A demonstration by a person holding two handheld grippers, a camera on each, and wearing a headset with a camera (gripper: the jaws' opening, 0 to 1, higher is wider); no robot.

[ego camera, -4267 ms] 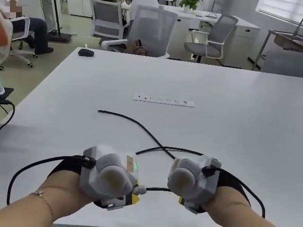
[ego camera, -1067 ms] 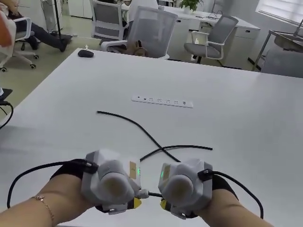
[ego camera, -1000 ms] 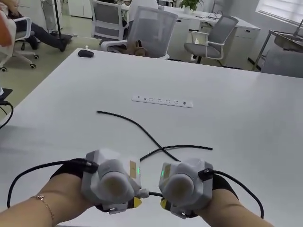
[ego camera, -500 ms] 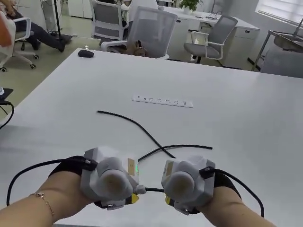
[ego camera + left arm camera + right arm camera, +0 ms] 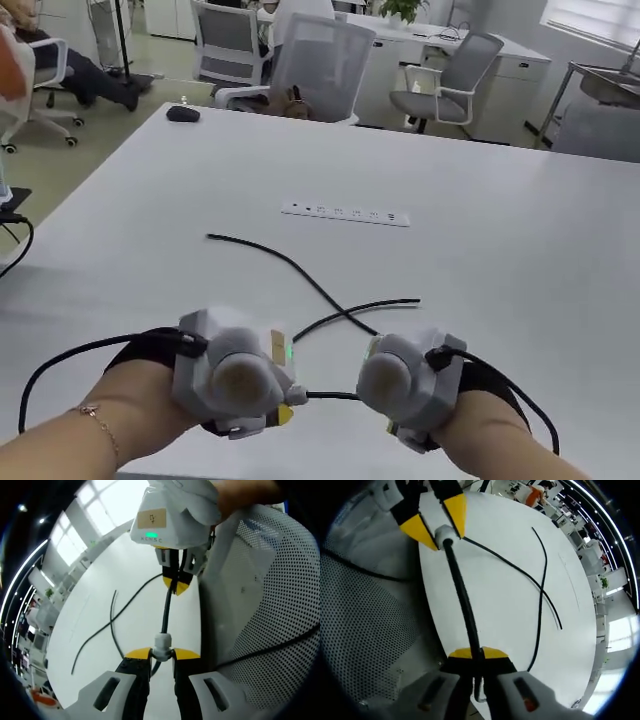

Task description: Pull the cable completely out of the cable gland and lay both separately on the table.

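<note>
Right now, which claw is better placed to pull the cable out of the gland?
Right. The right claw is shut on the black cable, apart from the cable gland pinched in the left claw, so right can likely pull while left braces.

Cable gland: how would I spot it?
Start at the near edge of the big white table. The gland is the small knob pinched in the left gripper's yellow-tipped fingers. It is white and stubby; the cable through it is black and thin.
</note>
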